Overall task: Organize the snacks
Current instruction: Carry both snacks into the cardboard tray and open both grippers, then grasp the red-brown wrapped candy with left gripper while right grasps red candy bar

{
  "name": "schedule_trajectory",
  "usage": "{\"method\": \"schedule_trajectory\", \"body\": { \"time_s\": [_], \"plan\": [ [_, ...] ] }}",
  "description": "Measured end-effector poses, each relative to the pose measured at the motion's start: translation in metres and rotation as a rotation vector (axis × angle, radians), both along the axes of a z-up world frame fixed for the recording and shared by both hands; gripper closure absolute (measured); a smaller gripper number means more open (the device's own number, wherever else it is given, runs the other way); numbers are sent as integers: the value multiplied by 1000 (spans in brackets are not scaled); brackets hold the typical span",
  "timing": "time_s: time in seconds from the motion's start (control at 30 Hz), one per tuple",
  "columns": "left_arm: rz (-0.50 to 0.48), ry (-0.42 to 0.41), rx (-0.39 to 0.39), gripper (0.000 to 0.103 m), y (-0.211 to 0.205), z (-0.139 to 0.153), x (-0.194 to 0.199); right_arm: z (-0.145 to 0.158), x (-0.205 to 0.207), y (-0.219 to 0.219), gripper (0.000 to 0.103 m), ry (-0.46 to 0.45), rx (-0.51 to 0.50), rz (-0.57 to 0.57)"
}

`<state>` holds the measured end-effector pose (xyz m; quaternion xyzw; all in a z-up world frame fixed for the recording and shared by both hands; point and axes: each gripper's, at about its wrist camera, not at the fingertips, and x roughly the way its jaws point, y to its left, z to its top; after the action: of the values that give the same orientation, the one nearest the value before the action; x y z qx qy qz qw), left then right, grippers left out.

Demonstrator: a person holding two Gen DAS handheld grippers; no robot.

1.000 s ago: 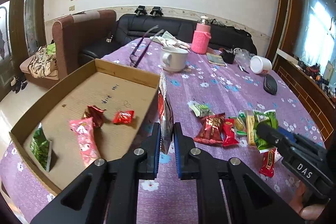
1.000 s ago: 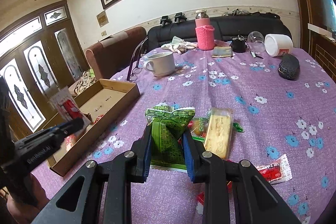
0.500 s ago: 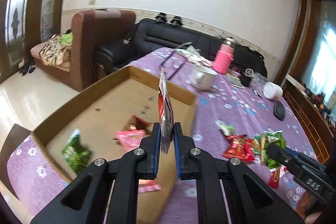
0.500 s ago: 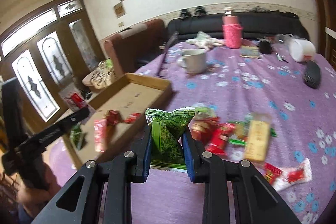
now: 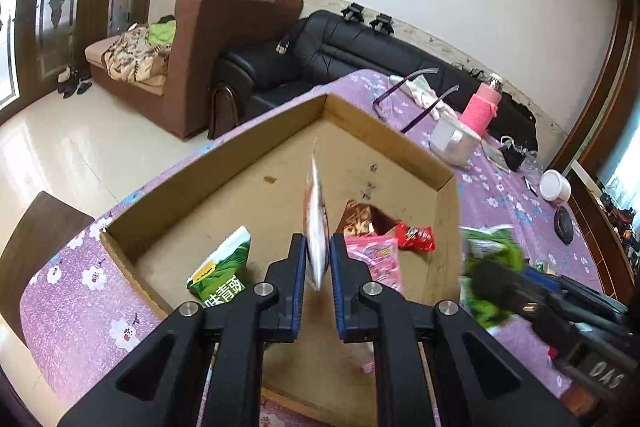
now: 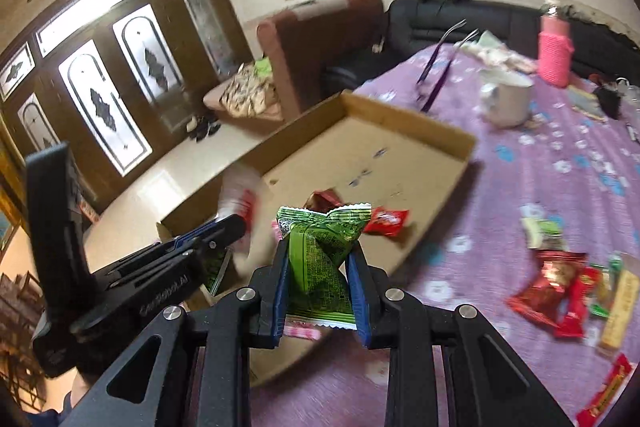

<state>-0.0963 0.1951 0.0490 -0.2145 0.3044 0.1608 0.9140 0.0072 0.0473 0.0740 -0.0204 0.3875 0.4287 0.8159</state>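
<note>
My left gripper is shut on a thin red-and-white snack packet, held edge-on above the open cardboard box. Inside the box lie a green packet, a pink packet, a small red packet and a dark red one. My right gripper is shut on a green snack packet, held over the box's near right side. From the right wrist view the left gripper shows at left with its packet. Loose snacks lie on the purple cloth.
On the purple flowered tablecloth stand a white mug, a pink bottle, folded glasses and a white jar. Sofas stand behind the table; the floor drops off beyond the box's left edge.
Both grippers have swung left with their packets. The left one now hangs over the box's inside, and the right one has come from the loose snacks to the box's near side.
</note>
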Motion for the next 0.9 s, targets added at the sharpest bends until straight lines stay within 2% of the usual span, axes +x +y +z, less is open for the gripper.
{"method": "schedule_trajectory", "body": {
  "time_s": [0.3, 0.37, 0.43, 0.57, 0.63, 0.67, 0.77, 0.9],
  "plan": [
    [-9, 17, -23, 91, 5, -8, 4, -21, 12, 28, 72, 8, -53, -21],
    [-17, 13, -22, 90, 4, -8, 3, -21, 13, 26, 68, 10, -47, -27],
    [-24, 13, -12, 85, 2, -7, 4, -18, 14, 20, 53, 12, -24, -31],
    [-18, 0, 16, 60, -3, -3, 2, -7, 15, 9, 50, -6, 14, -42],
    [-19, -15, 31, 59, -6, 2, -1, -2, 16, -3, 50, -11, 49, -51],
    [-19, -24, 39, 56, -8, 4, -2, 1, 16, -9, 50, -11, 61, -59],
    [-22, -57, 79, 37, -14, 16, -8, 6, 16, -36, 50, -7, 109, -82],
    [-47, -106, 163, 19, -33, 35, -15, 12, 16, -79, 50, -22, 145, -143]
  ]
}}
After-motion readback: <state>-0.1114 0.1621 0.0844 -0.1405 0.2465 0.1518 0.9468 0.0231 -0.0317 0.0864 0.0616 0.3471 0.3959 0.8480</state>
